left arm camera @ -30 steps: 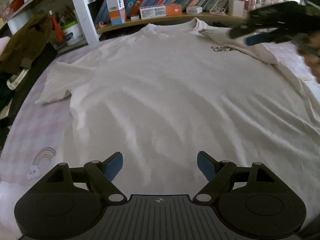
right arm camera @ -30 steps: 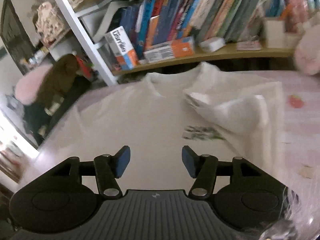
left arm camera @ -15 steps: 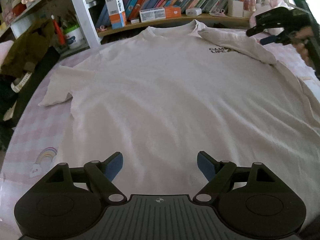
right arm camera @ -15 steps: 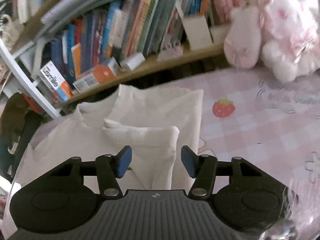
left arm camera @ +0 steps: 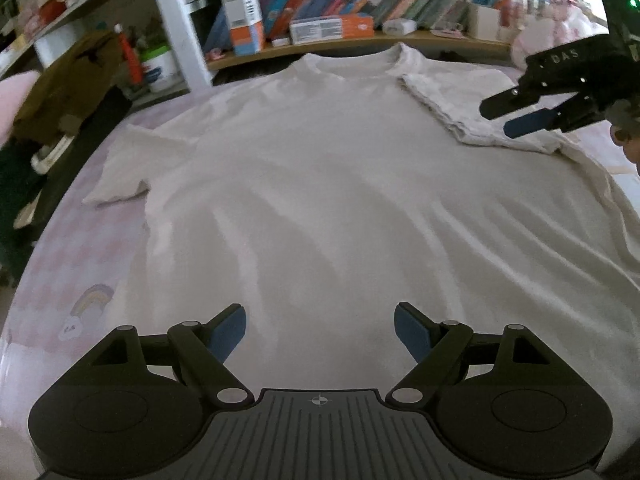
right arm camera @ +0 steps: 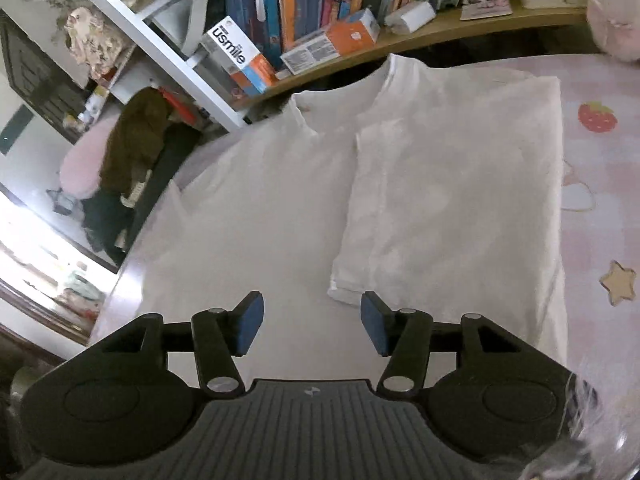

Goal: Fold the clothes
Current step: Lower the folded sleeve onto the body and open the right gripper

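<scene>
A white T-shirt lies spread flat on the pink bed, collar toward the bookshelf. Its right sleeve is folded inward over the chest. The left sleeve lies spread out to the side. My left gripper hovers open over the shirt's lower part, nothing between its pads. In the right wrist view my right gripper is open and empty just above the shirt, by the folded sleeve's cuff. From the left wrist view the right gripper hangs over that folded sleeve.
A bookshelf with books and boxes runs along the bed's far side. A brown garment lies at the left edge. A pink plush toy sits at the far right. The printed pink sheet shows to the right of the shirt.
My right gripper swung out toward the plush toy, then came back lower over the folded sleeve. The chest print no longer shows under the sleeve. The left gripper stayed put.
</scene>
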Demonstrator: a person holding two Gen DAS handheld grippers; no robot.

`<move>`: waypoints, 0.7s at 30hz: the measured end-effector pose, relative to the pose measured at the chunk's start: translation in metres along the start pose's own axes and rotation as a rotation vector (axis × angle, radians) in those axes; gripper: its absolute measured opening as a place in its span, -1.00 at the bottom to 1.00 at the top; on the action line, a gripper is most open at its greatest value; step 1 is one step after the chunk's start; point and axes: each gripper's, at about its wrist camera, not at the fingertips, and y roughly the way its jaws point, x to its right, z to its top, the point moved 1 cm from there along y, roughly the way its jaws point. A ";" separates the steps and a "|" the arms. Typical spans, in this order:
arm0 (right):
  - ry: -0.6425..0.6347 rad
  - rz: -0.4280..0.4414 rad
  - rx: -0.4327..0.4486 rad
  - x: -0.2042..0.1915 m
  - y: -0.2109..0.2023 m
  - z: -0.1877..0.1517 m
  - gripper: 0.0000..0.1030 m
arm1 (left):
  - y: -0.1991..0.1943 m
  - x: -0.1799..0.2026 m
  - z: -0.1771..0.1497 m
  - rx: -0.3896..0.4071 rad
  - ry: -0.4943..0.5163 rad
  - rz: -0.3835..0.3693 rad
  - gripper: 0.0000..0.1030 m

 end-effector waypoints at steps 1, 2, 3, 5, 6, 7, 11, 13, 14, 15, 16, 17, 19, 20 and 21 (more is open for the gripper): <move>0.008 -0.007 0.020 0.001 -0.005 -0.001 0.01 | 0.000 0.003 0.000 0.002 0.012 -0.004 0.63; 0.014 -0.017 0.036 0.001 -0.009 -0.002 0.01 | 0.000 0.006 0.001 0.004 0.022 -0.006 0.63; 0.018 -0.026 0.051 0.001 -0.012 -0.004 0.01 | 0.000 0.008 0.001 0.007 0.027 -0.006 0.63; 0.012 -0.066 0.065 0.000 -0.014 -0.007 0.01 | -0.001 0.010 0.002 0.013 0.030 -0.006 0.63; 0.002 -0.091 0.068 -0.001 -0.015 -0.010 0.01 | -0.001 0.011 0.003 0.016 0.024 -0.005 0.63; -0.014 -0.111 0.074 -0.004 -0.017 -0.014 0.01 | -0.001 0.011 0.003 0.019 0.018 -0.004 0.63; -0.083 -0.173 0.092 -0.017 -0.027 -0.033 0.02 | 0.002 0.011 0.006 0.021 -0.013 -0.007 0.63; -0.100 -0.194 0.098 -0.023 -0.033 -0.042 0.03 | 0.004 0.012 0.008 0.024 -0.023 -0.012 0.63; -0.104 -0.204 0.102 -0.025 -0.035 -0.046 0.04 | 0.004 0.013 0.010 0.027 -0.024 -0.015 0.63; -0.107 -0.213 0.106 -0.027 -0.038 -0.051 0.05 | 0.004 0.015 0.011 0.030 -0.023 -0.017 0.63; -0.107 -0.223 0.108 -0.029 -0.041 -0.055 0.06 | 0.004 0.017 0.012 0.035 -0.022 -0.020 0.63; -0.108 -0.236 0.108 -0.030 -0.044 -0.060 0.07 | 0.005 0.019 0.013 0.038 -0.020 -0.024 0.63; -0.121 -0.281 0.114 -0.034 -0.049 -0.069 0.12 | 0.005 0.024 0.015 0.044 -0.016 -0.031 0.63; -0.130 -0.314 0.116 -0.036 -0.051 -0.073 0.18 | 0.005 0.026 0.015 0.045 -0.014 -0.035 0.63; -0.140 -0.350 0.116 -0.037 -0.053 -0.077 0.24 | 0.006 0.029 0.016 0.047 -0.013 -0.039 0.63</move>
